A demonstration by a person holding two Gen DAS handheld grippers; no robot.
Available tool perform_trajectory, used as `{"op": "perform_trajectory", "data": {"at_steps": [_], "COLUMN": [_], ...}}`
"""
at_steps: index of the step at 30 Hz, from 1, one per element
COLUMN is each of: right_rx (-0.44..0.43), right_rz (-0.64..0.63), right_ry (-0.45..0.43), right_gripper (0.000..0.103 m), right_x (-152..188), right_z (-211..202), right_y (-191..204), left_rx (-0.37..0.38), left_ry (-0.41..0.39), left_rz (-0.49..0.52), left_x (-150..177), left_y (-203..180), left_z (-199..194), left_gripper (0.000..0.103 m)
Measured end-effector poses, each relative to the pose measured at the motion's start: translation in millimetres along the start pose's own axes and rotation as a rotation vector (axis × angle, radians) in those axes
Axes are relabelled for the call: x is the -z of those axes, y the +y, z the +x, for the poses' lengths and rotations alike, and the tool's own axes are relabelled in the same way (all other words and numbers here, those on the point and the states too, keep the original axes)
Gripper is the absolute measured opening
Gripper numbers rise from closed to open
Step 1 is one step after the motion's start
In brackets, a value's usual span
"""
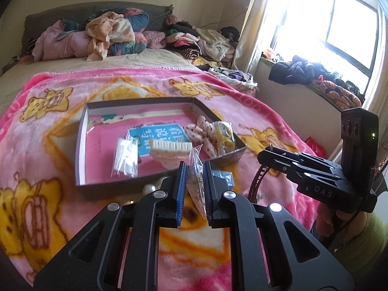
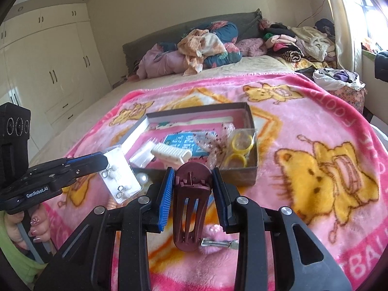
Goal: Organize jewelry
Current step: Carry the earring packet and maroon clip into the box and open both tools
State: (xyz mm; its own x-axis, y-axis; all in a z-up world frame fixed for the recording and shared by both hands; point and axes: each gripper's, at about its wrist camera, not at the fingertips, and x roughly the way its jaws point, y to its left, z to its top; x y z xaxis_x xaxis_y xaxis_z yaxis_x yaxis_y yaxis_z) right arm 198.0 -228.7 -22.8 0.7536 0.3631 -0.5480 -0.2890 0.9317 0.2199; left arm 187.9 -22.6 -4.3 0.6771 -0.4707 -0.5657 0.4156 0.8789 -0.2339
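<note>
A clear packet (image 1: 195, 181) of earrings was clamped between the closed pads of the left gripper (image 1: 195, 189), held above the pink blanket (image 1: 60, 126) just in front of the box (image 1: 81, 131). A maroon hair clip (image 2: 191, 201) was gripped between the narrowly spaced pads of the right gripper (image 2: 192, 194), likewise raised over the blanket near the box's front wall. Inside the box were seen a white comb (image 2: 171, 155), a blue card (image 2: 184, 140), a white packet (image 1: 126, 155), yellow rings (image 2: 238, 150) at the right end and a spotted bow (image 2: 218, 143). A pearl (image 2: 141, 178) lay on the blanket in front of the box, and a metal clip (image 2: 218, 243) lay below the right gripper.
</note>
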Motion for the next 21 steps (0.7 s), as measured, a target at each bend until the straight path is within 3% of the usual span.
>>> {"op": "perform_trajectory", "data": {"at_steps": [21], "right_rx": [0.067], "right_rz": [-0.027], "right_ry": [-0.037], "right_gripper": [0.030], "right_x": [-47], "right_z": [21], "right_y": [-16], "left_rx": [-0.067], "left_ry": [-0.058], "left_rz": [-0.074], "left_x": [-37], "left_y": [40], "left_z": [23], "left_gripper": [0.008]}}
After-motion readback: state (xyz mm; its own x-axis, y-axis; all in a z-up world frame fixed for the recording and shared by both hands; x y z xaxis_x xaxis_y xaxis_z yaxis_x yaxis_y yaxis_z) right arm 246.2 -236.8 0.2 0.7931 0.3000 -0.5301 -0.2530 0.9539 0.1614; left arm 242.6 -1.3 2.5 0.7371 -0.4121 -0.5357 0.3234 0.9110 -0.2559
